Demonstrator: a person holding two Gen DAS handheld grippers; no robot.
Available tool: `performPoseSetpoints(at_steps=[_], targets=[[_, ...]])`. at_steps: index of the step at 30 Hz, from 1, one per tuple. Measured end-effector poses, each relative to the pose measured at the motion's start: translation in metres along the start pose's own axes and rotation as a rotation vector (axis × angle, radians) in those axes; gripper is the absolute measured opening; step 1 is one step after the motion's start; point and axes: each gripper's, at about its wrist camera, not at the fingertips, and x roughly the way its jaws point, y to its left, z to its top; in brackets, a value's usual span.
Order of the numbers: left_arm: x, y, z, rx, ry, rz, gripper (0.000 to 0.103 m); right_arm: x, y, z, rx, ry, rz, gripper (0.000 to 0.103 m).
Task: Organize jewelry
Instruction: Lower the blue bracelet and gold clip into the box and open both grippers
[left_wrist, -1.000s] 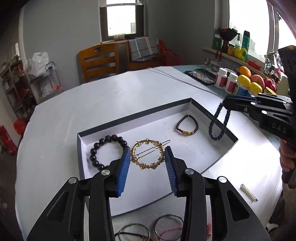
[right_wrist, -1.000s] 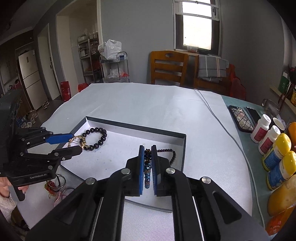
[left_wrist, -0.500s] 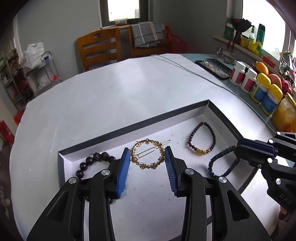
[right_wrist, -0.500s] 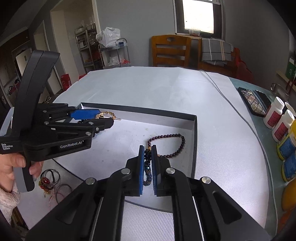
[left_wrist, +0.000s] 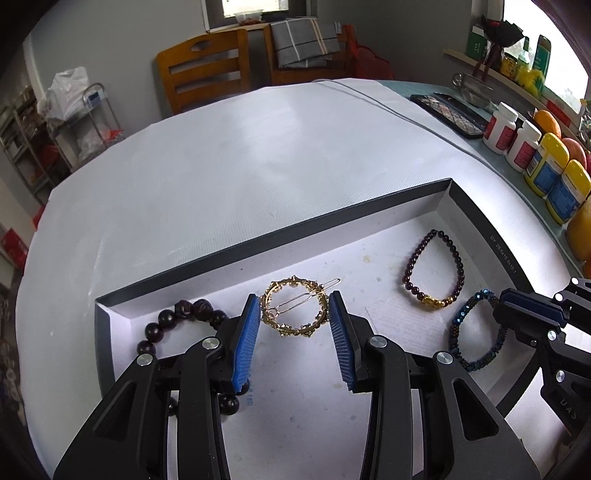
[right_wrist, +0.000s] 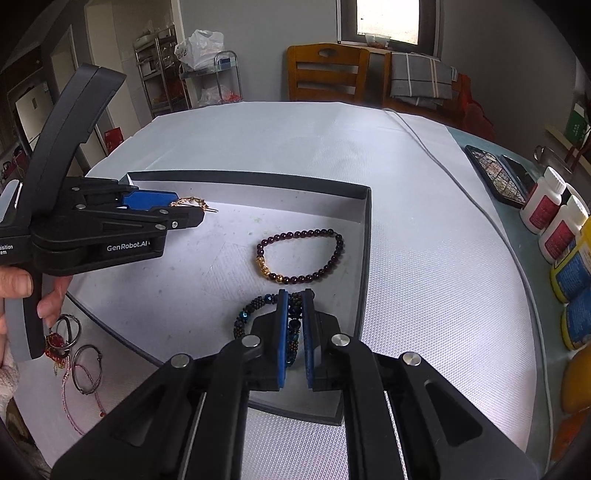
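Your left hand-held gripper (left_wrist: 293, 332) clamps the gold clip (left_wrist: 294, 312) over the tray (left_wrist: 258, 240). Your right hand-held gripper (right_wrist: 294, 332) pinches the blue bracelet (left_wrist: 476, 332), lowered onto the tray floor. Two bracelets lie inside; rings (right_wrist: 79, 354) remain on the tabletop (right_wrist: 424, 258).

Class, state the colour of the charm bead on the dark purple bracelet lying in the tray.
Gold, seen best in the right wrist view.

Gold hair clip (left_wrist: 294, 312), dark-purple bracelet (left_wrist: 433, 270) with gold charm, blue-beaded bracelet (left_wrist: 476, 330), black-rimmed white tray (left_wrist: 280, 233), white textured surface (left_wrist: 221, 155).
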Motion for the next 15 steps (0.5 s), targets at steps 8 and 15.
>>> performPoseSetpoints(at_steps=[8, 15], targets=[[0.0062, 0.0001, -0.0035, -0.003, 0.026, -0.008, 0.04, 0.0072, -0.0033, 0.0011, 0.007, 0.023, -0.005, 0.007], [0.0007, -0.0004, -0.0056, -0.004, 0.003, -0.015, 0.052, 0.0074, -0.0015, -0.001, 0.003, 0.02, -0.006, 0.007]])
